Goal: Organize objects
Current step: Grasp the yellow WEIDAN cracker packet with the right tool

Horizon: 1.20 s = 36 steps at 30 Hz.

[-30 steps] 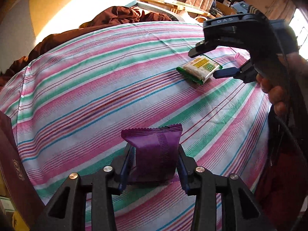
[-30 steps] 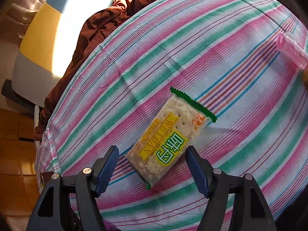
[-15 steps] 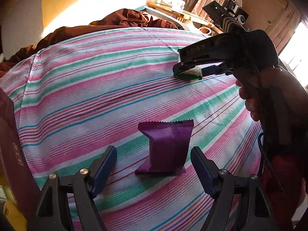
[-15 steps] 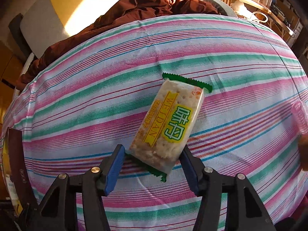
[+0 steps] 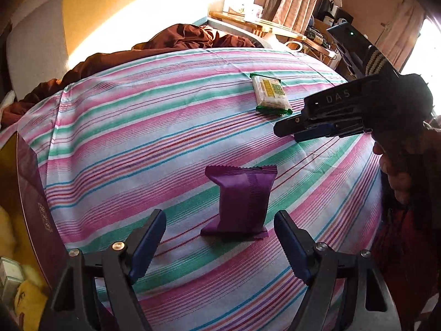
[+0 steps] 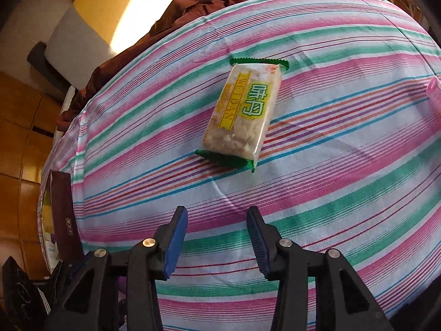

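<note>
A purple snack packet (image 5: 240,199) lies on the striped cloth (image 5: 137,138), just ahead of my open, empty left gripper (image 5: 220,237). A green-edged cracker packet (image 5: 270,93) lies farther off to the right; in the right wrist view it (image 6: 242,115) lies flat, well ahead of my right gripper (image 6: 216,237), which is open and empty. The right gripper also shows in the left wrist view (image 5: 330,121), held by a hand just short of the cracker packet.
A dark maroon box (image 5: 33,207) stands at the left table edge, also in the right wrist view (image 6: 64,220). A brown blanket (image 5: 193,37) lies beyond the far edge. A pink object (image 6: 434,91) sits at the right. Shelves with clutter (image 5: 275,22) stand behind.
My left gripper let go of the purple packet and drew back. My right gripper closed around the cracker packet, turned it, then opened and pulled back from it.
</note>
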### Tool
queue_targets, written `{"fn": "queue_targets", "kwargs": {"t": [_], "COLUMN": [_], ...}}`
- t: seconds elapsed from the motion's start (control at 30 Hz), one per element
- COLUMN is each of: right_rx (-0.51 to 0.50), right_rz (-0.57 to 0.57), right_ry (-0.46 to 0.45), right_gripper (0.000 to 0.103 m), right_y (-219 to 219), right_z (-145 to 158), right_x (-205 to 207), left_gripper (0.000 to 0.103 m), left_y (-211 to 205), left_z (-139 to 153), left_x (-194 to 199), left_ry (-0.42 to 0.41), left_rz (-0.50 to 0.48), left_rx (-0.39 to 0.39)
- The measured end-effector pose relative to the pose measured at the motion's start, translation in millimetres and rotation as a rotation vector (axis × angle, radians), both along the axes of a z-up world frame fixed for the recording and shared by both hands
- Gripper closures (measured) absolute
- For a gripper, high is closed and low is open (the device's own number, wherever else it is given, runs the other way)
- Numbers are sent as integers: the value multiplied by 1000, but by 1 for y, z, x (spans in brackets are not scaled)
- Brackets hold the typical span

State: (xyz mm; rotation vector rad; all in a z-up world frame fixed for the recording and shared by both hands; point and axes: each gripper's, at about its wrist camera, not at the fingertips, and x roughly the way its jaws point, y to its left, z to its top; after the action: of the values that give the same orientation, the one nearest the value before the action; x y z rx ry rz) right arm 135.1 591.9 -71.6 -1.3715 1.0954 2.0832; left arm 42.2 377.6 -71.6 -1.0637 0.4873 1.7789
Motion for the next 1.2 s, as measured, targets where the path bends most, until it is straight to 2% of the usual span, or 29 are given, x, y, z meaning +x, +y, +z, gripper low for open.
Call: {"fn": "queue_targets", "kwargs": {"t": [0.07, 0.13, 0.2, 0.23, 0.6, 0.73, 0.77, 0.83, 1.03, 1.2], "right_rx": [-4, -6, 6, 8, 127, 93, 78, 55, 112, 155], "right_rz": [-41, -68, -95, -107, -136, -171, -185, -220, -252, -207], "right_ry": [4, 10, 15, 21, 22, 61, 62, 64, 82, 36], "right_gripper": [51, 46, 46, 46, 46, 42, 40, 40, 40, 40], "right_y": [8, 9, 14, 16, 24, 31, 27, 31, 41, 39], "right_z": [1, 2, 4, 5, 16, 15, 10, 6, 9, 1], "right_x": [1, 9, 5, 7, -1, -4, -17, -21, -33, -45], "left_gripper": [22, 27, 47, 50, 48, 48, 49, 50, 50, 50], "left_y": [6, 14, 19, 21, 16, 11, 11, 12, 13, 12], "left_z": [3, -1, -7, -11, -20, -19, -19, -18, -20, -21], "left_x": [6, 8, 7, 5, -9, -15, -16, -16, -12, -12], "left_ry": [34, 46, 49, 36, -26, -83, -87, -89, -67, -62], "left_rz": [-25, -44, -44, -32, 26, 62, 64, 67, 64, 68], "left_rx": [-3, -17, -43, -53, 3, 48, 47, 41, 47, 60]}}
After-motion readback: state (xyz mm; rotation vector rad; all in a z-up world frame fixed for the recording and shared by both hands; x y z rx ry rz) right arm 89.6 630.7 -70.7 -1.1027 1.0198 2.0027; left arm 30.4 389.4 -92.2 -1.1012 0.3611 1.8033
